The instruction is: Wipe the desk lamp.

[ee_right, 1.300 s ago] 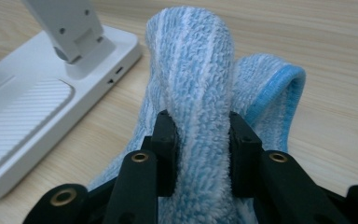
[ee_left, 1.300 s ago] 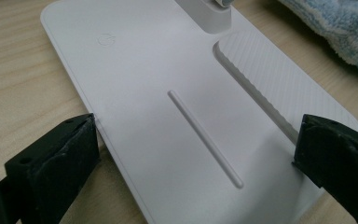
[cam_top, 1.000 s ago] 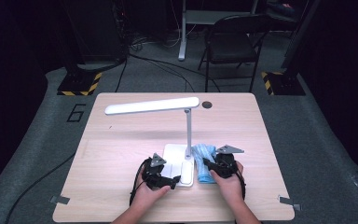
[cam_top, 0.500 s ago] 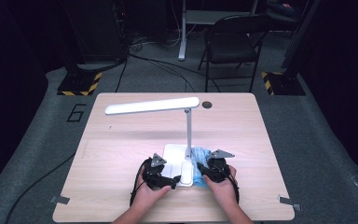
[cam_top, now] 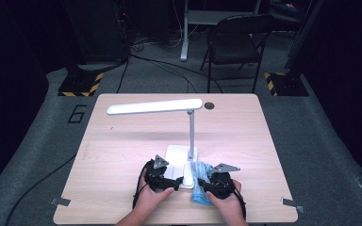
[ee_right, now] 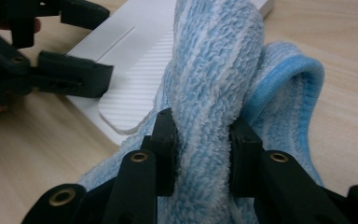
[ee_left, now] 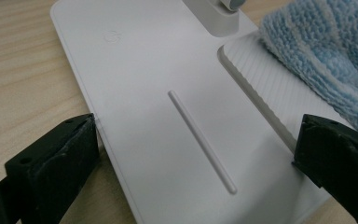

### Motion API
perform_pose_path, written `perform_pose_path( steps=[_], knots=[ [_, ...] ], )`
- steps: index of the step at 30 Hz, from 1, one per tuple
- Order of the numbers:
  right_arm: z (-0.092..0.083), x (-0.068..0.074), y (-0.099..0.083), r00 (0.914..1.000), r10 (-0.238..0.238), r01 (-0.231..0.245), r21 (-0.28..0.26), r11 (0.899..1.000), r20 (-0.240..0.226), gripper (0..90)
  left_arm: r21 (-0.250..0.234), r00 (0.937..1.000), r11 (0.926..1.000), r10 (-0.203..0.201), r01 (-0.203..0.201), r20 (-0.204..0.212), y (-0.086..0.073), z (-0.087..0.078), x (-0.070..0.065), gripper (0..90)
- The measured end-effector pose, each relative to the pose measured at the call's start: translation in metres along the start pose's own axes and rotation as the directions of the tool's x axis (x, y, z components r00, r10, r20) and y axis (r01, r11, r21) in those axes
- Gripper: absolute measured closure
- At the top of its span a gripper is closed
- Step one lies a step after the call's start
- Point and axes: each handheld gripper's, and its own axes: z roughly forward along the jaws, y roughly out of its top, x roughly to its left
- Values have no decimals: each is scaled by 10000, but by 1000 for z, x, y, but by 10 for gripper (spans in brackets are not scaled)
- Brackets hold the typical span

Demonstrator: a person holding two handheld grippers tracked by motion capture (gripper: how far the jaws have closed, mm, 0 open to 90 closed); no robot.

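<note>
Right tool (ee_right: 204,140) pinches fluffy blue cloth (ee_right: 219,70) beside ribbed white lamp base (ee_right: 130,100).

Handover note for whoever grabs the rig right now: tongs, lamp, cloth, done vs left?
Left tongs: jaws straddle the lamp base, pads at its two edges, steadying it; whether they press is hard to tell.
Right tongs: shut on a fold of the blue cloth.
Lamp stands upright at the near middle of the table; the cloth lies against the base's right edge, partly on its ribbed pad.
Done: base braced, cloth gripped.
Left: probably wiping the base; how much is wiped I cannot tell.
</note>
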Motion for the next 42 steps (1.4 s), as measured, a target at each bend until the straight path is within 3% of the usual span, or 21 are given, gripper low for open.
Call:
perform_pose_path(
  steps=[15, 20, 24, 30, 35, 42],
  knots=[
    [9, -5, 1, 9997, 75, -71, -206, 9998, 236, 680, -19, 9998, 9999, -115, 115, -164, 0, 0, -2, 1],
    [16, -14, 9, 9985, 379, -363, -392, 9986, 403, 679, -82, 9994, 9999, -129, 127, -309, -1, 0, -3, 1],
    [23, -23, 19, 9943, 978, -961, -413, 9945, 424, 675, -92, 9989, 9997, -212, 209, -426, 0, 1, -5, 0],
    [32, -31, 30, 9908, 1105, -1069, -494, 9930, 776, 671, -83, 9983, 9997, -255, 251, -520, 0, 1, -5, 0],
    [30, -25, 26, 9928, 696, -650, -490, 9967, 976, 686, -121, 9977, 9993, -359, 353, -576, 0, 1, -6, 1],
    [17, -13, 13, 9977, 428, -414, -268, 9988, 534, 690, -152, 9970, 9988, -483, 475, -611, -1, 1, -7, 3]
  ],
)
